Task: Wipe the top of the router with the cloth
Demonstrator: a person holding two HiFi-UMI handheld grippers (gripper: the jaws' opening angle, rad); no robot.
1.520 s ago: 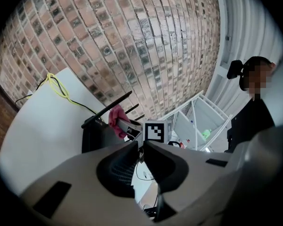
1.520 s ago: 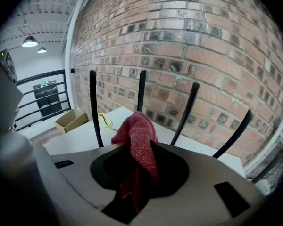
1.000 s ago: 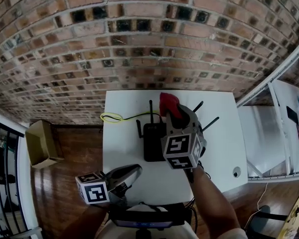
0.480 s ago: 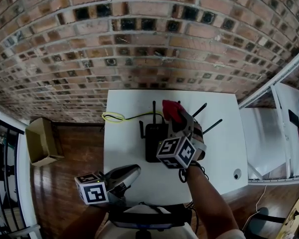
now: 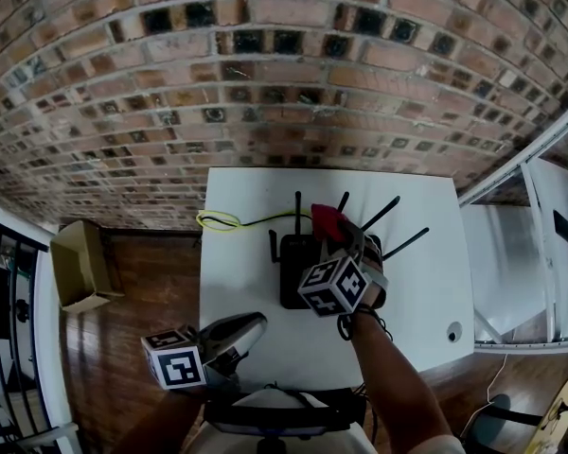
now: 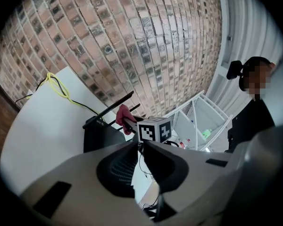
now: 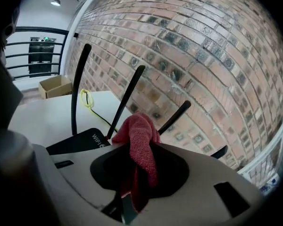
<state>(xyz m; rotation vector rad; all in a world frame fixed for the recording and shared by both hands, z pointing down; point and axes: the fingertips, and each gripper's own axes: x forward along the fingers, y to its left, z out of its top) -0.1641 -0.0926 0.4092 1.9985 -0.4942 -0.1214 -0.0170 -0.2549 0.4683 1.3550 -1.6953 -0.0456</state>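
We hold the red cloth (image 5: 324, 221) tight in our right gripper (image 7: 141, 149) over the black router (image 5: 296, 277) on the table (image 5: 241, 272) (left gripper (image 6: 140, 146) closed, empty); next we should press down and rub.

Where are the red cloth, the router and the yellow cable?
cloth (image 7: 140, 135), right gripper view, its bunched top.
router (image 5: 293, 272), head view, bare left side of its black top.
yellow cable (image 5: 201, 220), head view, left end of its loop.

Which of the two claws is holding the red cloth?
The right claw, shut on the red cloth over the router; the left claw is shut on nothing.
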